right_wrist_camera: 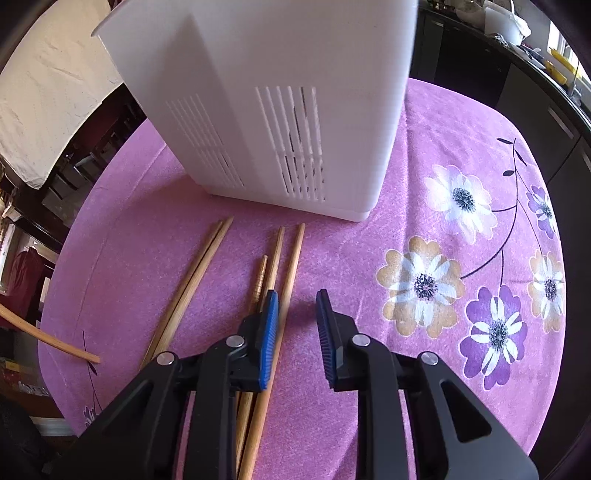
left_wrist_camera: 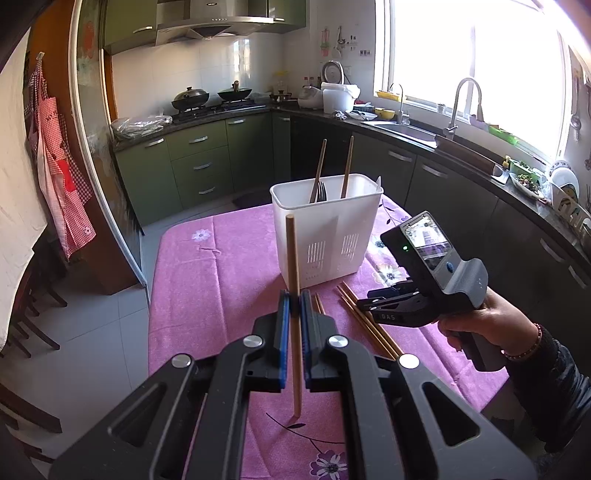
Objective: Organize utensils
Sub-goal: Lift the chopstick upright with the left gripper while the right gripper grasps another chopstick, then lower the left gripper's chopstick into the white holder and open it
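Left gripper (left_wrist_camera: 294, 301) clamps 1 chopstick (left_wrist_camera: 293, 258) upright; right gripper (right_wrist_camera: 296, 314) jaws narrow, empty, beside loose chopsticks (right_wrist_camera: 286, 295); centre 1 stick between pads before closing.

Home kitchen: gas stove (left_wrist_camera: 218, 107), range hood (left_wrist_camera: 207, 26), sink (left_wrist_camera: 406, 129), green cabinets (left_wrist_camera: 199, 162).

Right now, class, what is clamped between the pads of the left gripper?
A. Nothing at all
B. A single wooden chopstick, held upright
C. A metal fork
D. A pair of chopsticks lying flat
B: in the left wrist view the left gripper is shut on one wooden chopstick standing upright in front of the white utensil holder, while the fork already stands inside that holder.
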Available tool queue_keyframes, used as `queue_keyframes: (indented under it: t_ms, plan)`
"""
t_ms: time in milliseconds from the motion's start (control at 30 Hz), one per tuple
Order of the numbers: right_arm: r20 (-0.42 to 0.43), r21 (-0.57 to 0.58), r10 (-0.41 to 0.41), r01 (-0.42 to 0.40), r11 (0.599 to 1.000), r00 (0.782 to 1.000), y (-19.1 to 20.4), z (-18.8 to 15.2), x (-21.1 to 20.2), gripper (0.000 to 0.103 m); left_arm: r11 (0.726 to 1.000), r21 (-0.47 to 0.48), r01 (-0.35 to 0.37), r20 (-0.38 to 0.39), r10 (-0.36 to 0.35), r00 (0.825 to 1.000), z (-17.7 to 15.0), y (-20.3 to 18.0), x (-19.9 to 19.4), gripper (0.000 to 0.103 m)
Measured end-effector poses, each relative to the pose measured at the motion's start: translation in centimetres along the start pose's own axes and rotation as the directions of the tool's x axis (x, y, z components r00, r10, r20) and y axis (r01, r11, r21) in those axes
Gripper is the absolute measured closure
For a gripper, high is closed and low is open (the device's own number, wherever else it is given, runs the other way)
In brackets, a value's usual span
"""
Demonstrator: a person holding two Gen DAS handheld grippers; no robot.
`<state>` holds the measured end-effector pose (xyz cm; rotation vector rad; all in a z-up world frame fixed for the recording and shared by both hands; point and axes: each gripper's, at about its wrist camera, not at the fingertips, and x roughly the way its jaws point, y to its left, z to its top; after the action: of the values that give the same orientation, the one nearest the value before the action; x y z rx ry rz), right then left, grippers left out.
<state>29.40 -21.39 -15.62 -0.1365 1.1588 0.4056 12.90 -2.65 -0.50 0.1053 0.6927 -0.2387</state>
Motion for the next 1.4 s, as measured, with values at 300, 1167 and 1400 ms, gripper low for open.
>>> queue_keyframes:
  t_ms: [300, 1167, 1400]
  plan:
    - [0.038, -0.013, -0.052, 0.053, 0.999, 0.998, 2.2, 0.6, 0.7, 0.097, 1.000, -0.003, 0.000, 0.001, 0.000, 1.000, 0.0, 0.2, -0.1, 0.097]
    - [0.600, 0.021, -0.021, 0.011, 1.000, 0.800, 1.0, -11.4, -22.5, 0.097, 1.000, 0.003, -0.003, 0.001, 0.003, 1.000, -0.5, 0.2, -0.3, 0.097]
    - [0.611, 0.043, -0.026, 0.000, 0.999, 0.792, 0.5, -12.4, -22.8, 0.097, 1.000, -0.005, 0.003, 0.002, -0.003, 1.000, -0.7, 0.1, -0.4, 0.097]
